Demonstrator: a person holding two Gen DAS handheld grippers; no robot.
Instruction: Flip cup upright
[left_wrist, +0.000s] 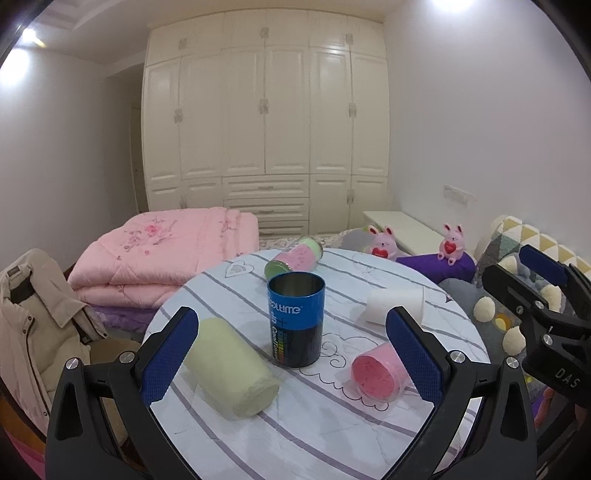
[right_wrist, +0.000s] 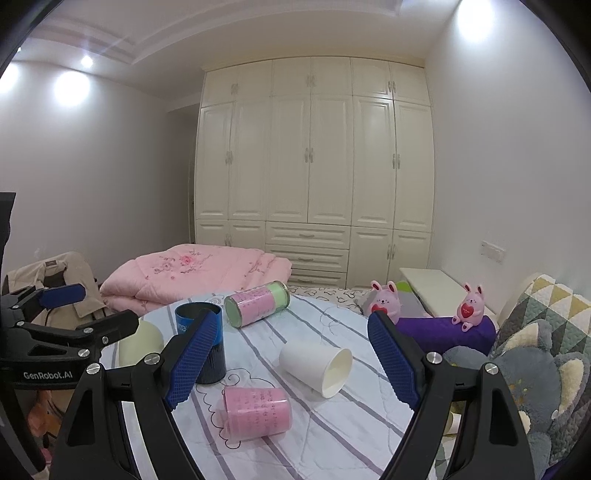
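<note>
Both claws spread and empty above the round table (left_wrist: 369, 435): left claw (left_wrist: 291, 360) lines up on the upright blue cup (left_wrist: 295, 319) mid-table, right claw (right_wrist: 291, 356) over the white cup (right_wrist: 316, 367) on its side, pink cup (right_wrist: 256, 413) down near the front edge.

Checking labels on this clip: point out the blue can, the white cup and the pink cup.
blue can (left_wrist: 295, 325), left wrist view, on its printed side.
white cup (right_wrist: 308, 360), right wrist view, on its side wall.
pink cup (right_wrist: 258, 413), right wrist view, on its side wall.
</note>
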